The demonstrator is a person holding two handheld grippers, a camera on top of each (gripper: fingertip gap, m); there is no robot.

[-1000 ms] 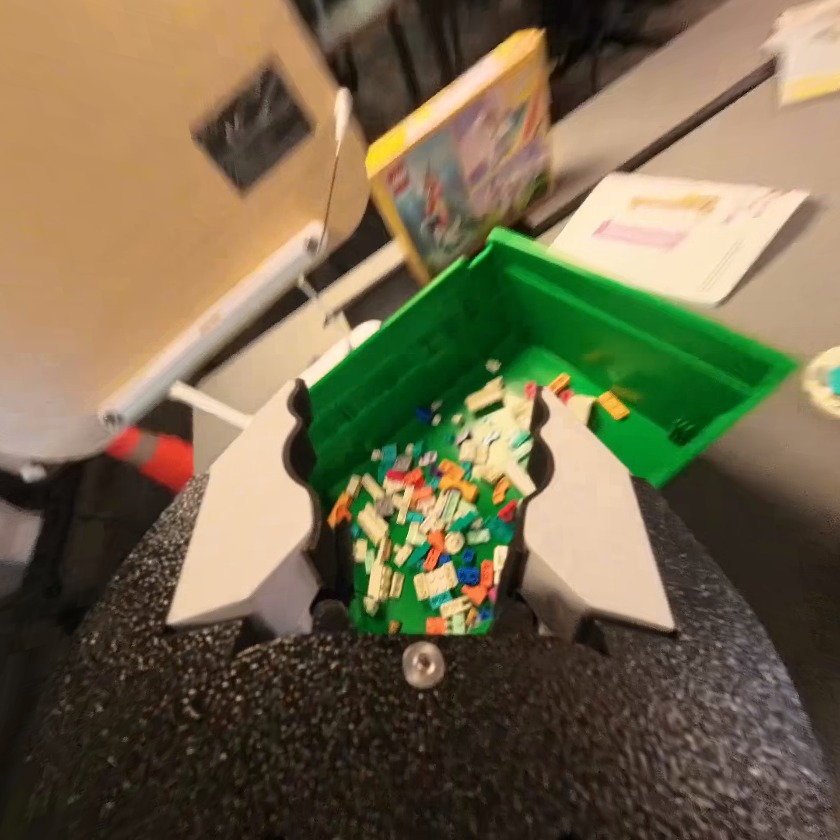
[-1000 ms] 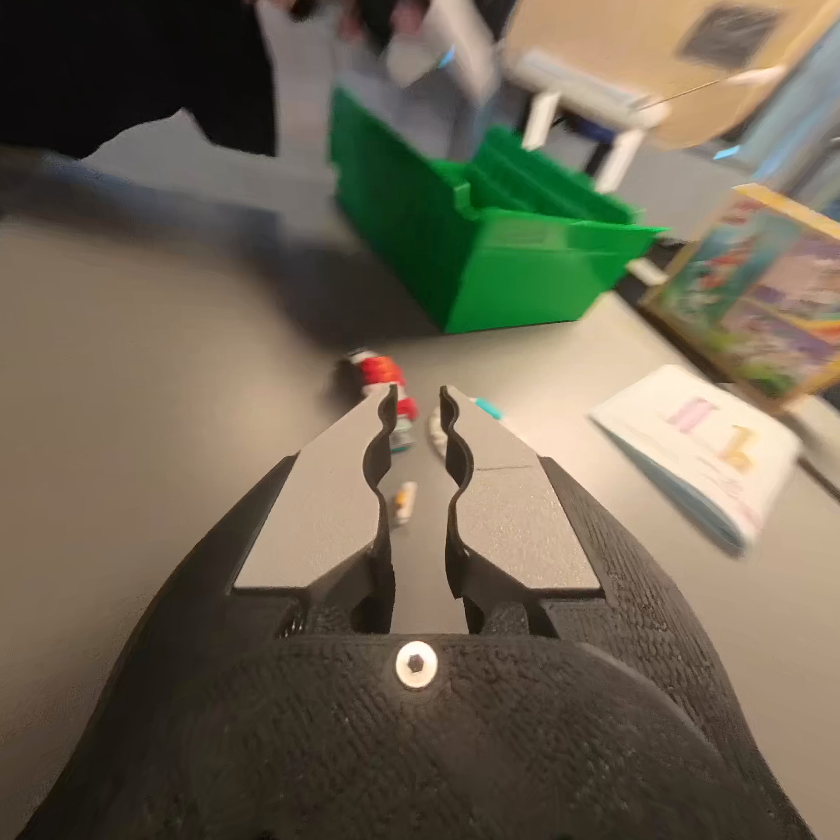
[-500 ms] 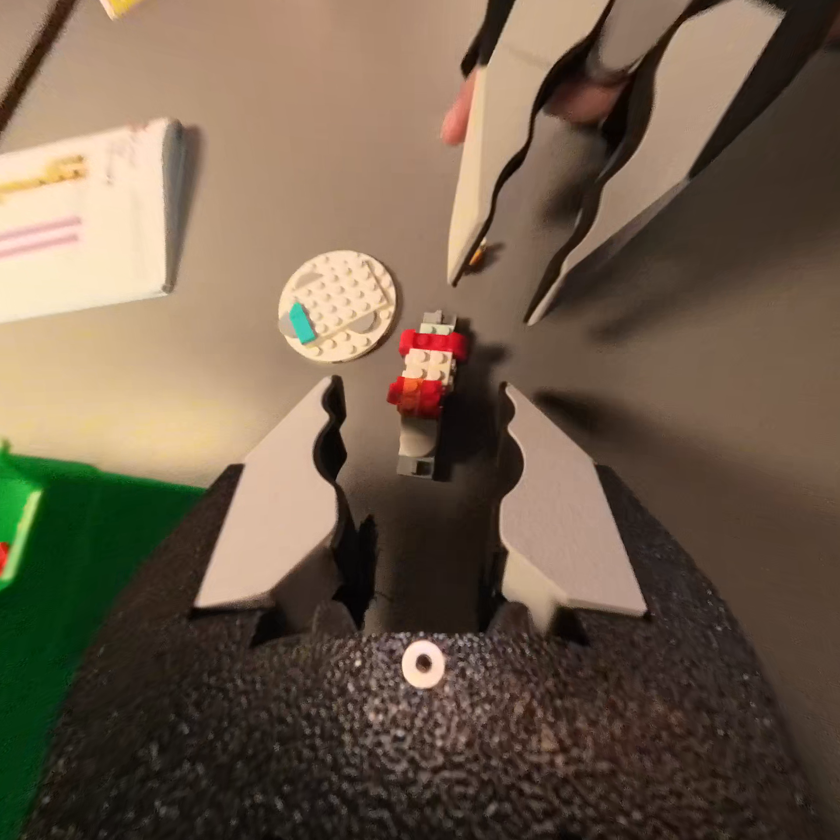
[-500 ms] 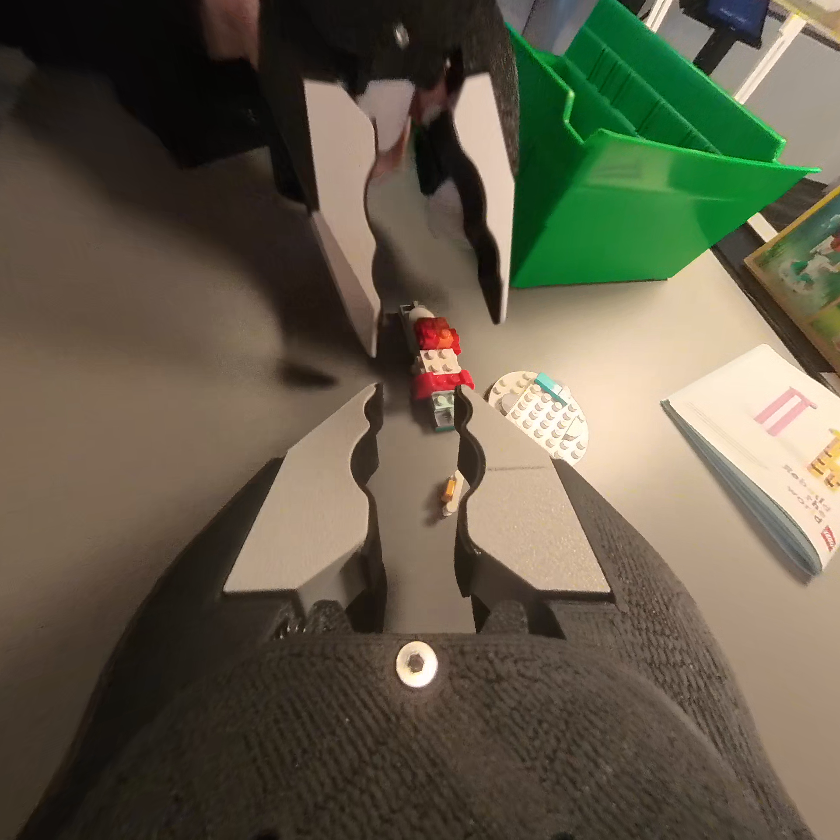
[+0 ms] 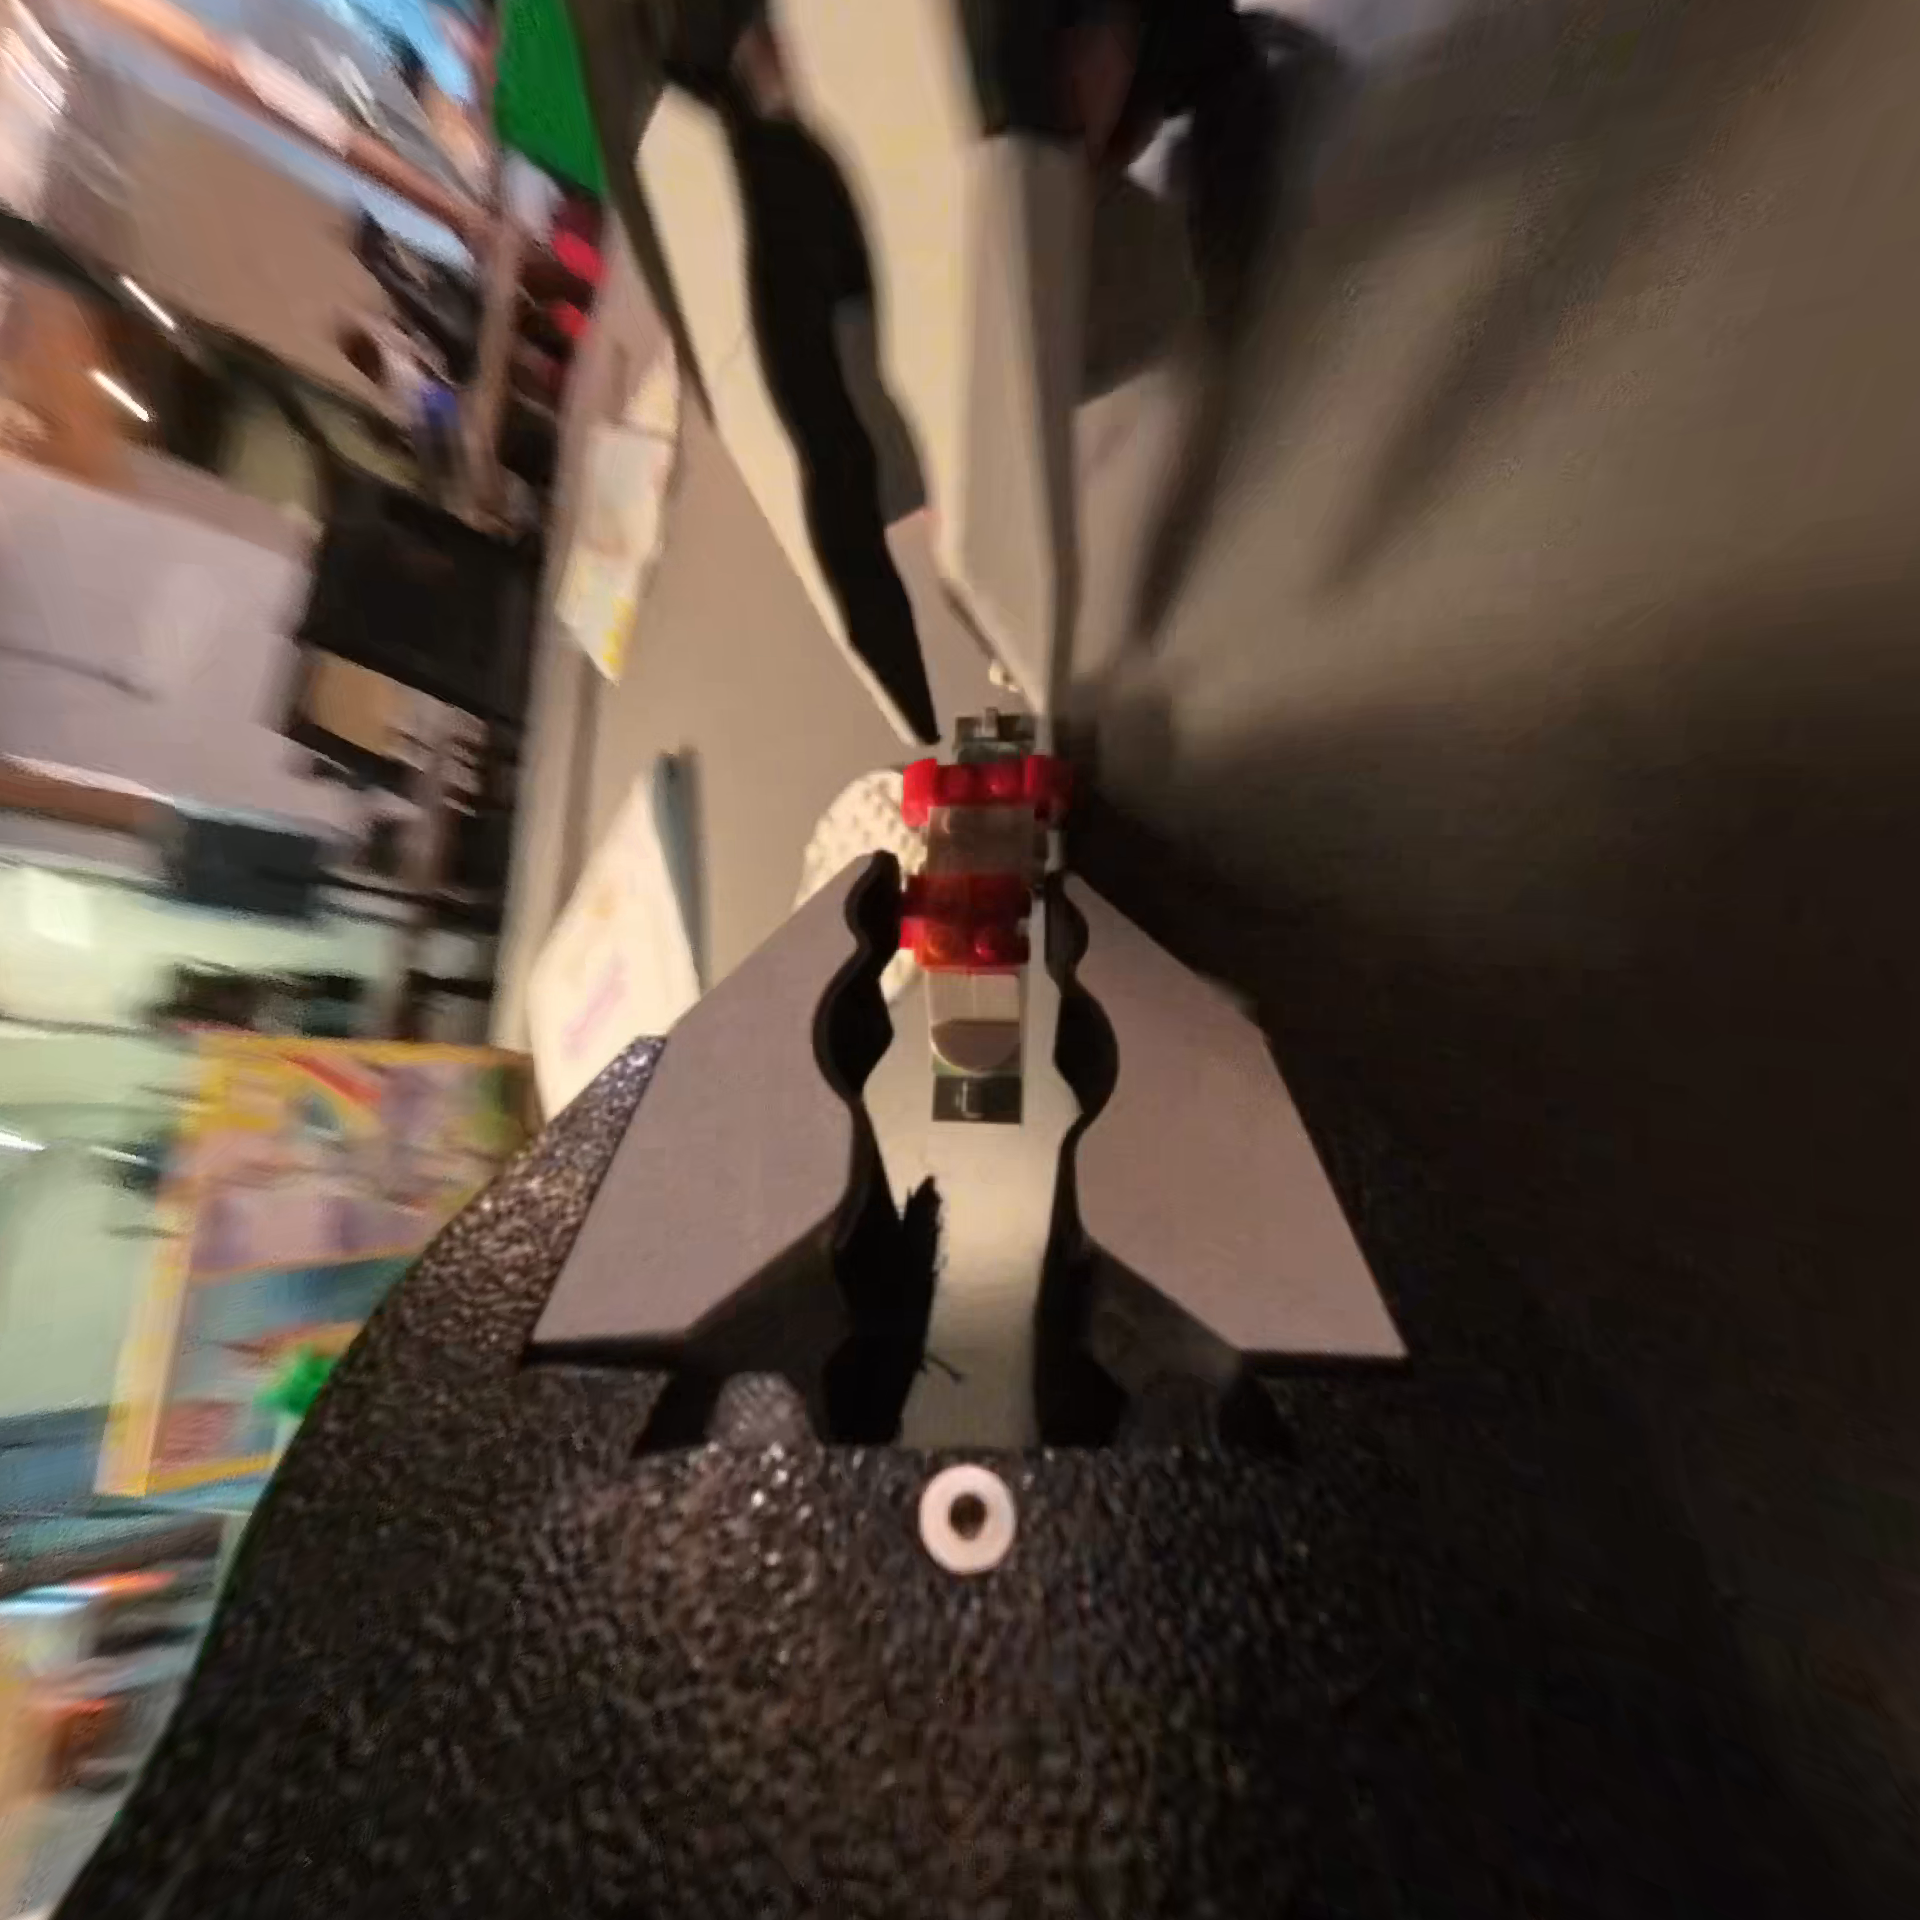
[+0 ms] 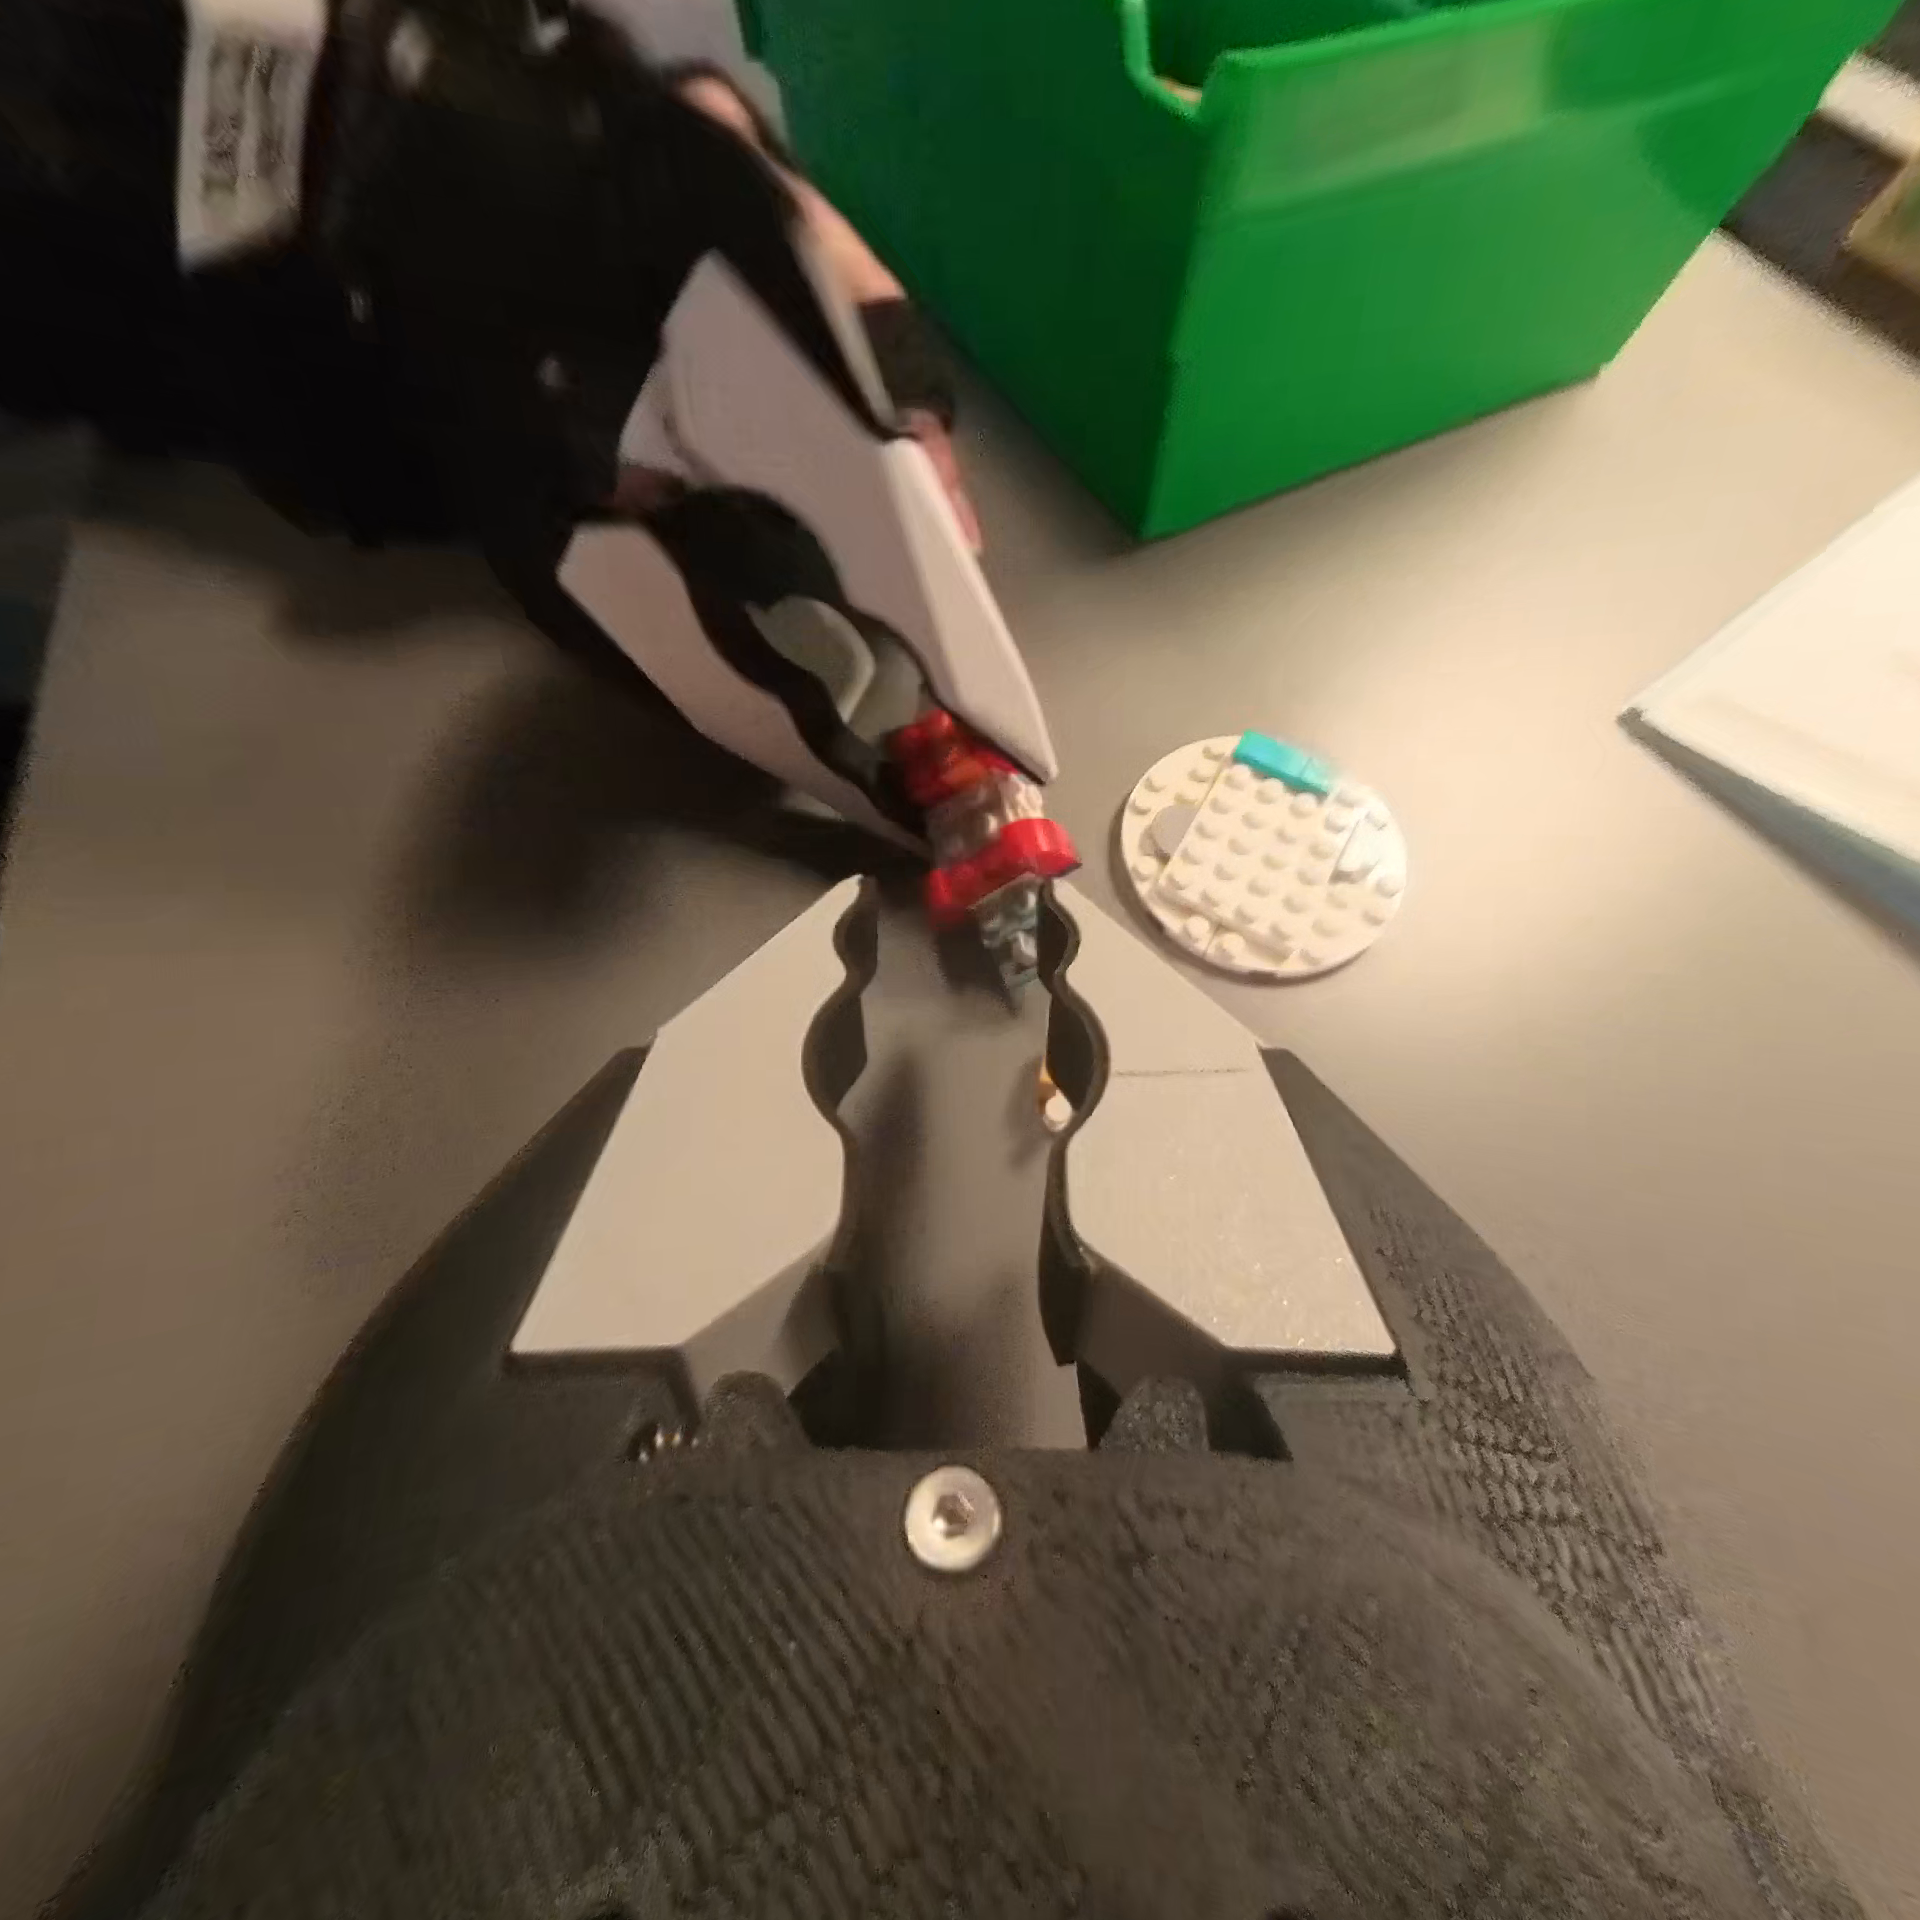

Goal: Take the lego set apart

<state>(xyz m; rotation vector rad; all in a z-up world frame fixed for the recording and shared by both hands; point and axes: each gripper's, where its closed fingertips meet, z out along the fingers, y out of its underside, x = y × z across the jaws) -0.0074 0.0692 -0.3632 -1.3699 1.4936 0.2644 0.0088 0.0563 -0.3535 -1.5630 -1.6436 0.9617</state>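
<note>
The lego model [image 6: 987, 842] is a small red, white and grey build on the grey table. My left gripper [image 5: 966, 878] is shut on its red middle part [image 5: 971, 904] and is rolled on its side. In the right wrist view the left gripper [image 6: 935, 769] comes in from the upper left and holds the model tilted. My right gripper [image 6: 961, 894] is open, and the model's grey near end lies between its tips, close to the right finger. The right gripper's fingers [image 5: 997, 416] show at the top of the left wrist view, tips at the model's far end.
A round white studded plate [image 6: 1262, 857] with a teal piece [image 6: 1283, 756] lies just right of the model. A tiny orange piece [image 6: 1049, 1091] lies by my right finger. A green bin [image 6: 1299, 260] stands behind, a booklet [image 6: 1818, 707] lies at the right, and a lego box [image 5: 291, 1247] stands nearby. The tips of both grippers are at nearly the same place. From the left gripper's tips to the round white studded plate [image 6: 1262, 857] is close to 5 cm.
My left gripper left the bin, came down over the model, shut on it and rolled sideways, tilting it. My right gripper moved forward to the model's near end and opened a little wider.
</note>
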